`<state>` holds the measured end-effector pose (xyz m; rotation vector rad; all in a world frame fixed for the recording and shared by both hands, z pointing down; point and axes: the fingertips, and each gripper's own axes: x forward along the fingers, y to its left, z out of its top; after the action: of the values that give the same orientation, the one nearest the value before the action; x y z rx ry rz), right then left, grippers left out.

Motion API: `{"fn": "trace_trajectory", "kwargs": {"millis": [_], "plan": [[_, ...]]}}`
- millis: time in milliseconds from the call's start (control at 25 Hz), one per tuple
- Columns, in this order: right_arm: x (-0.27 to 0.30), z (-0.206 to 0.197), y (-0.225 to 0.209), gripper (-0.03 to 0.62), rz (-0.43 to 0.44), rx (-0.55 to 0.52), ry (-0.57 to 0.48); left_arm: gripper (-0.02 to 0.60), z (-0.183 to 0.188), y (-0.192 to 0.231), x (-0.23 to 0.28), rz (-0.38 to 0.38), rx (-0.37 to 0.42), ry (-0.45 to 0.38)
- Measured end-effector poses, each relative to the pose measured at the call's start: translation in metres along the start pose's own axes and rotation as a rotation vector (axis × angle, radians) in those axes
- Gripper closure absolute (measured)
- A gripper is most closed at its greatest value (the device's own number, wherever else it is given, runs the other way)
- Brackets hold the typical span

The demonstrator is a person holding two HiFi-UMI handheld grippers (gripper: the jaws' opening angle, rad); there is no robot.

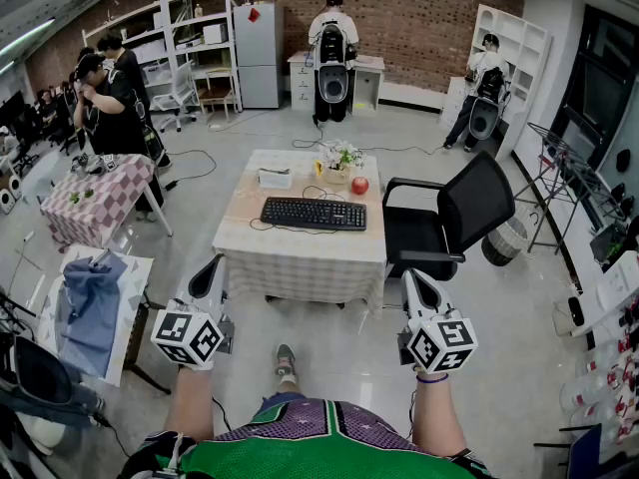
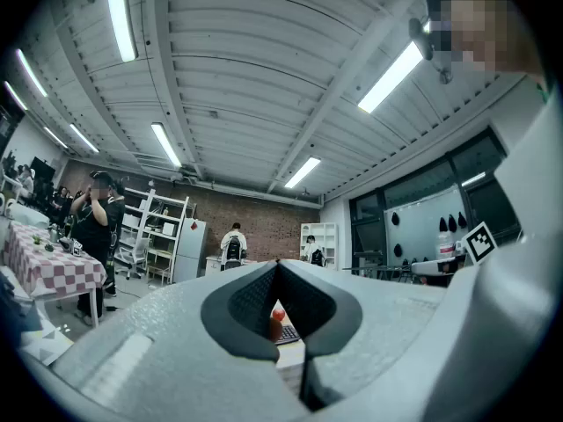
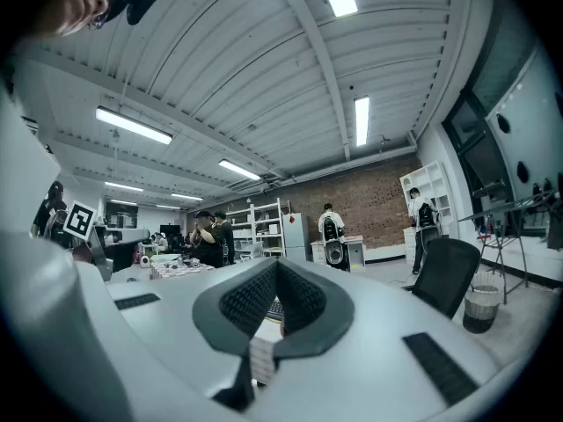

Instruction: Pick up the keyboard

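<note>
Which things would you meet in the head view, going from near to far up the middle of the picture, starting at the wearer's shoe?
shoe → table → keyboard → red apple → potted flowers → person at the far counter. The white box is left out: it lies about level with the apple.

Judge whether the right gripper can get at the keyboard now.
Likely yes, after stepping closer. The right gripper is short of the table, jaws shut, apart from the keyboard. Only a thin cable lies on the keyboard's near side, and the office chair stands off to the side.
</note>
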<state>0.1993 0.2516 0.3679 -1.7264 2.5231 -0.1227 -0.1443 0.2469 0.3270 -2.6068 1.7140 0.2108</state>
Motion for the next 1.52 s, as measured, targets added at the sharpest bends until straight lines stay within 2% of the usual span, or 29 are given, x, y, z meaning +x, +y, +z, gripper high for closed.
{"fn": "trace_trajectory", "kwargs": {"millis": [680, 920, 1200, 1360, 1520], "plan": [[0.008, -0.005, 0.004, 0.595, 0.012, -0.016, 0.016, 0.564, -0.008, 0.006, 0.004, 0.002, -0.007, 0.007], [0.023, -0.01, 0.001, 0.594, 0.015, 0.018, 0.013, 0.563, -0.016, 0.014, 0.019, -0.005, -0.002, 0.019], [0.069, -0.004, -0.014, 0.594, 0.008, 0.019, 0.019, 0.564, -0.025, 0.041, 0.066, -0.005, 0.005, 0.031], [0.11, 0.008, -0.025, 0.594, 0.015, 0.02, 0.021, 0.564, -0.026, 0.057, 0.106, -0.01, 0.045, 0.047], [0.156, 0.016, -0.03, 0.594, 0.013, 0.005, 0.025, 0.565, -0.031, 0.084, 0.146, -0.024, 0.03, 0.049]]}}
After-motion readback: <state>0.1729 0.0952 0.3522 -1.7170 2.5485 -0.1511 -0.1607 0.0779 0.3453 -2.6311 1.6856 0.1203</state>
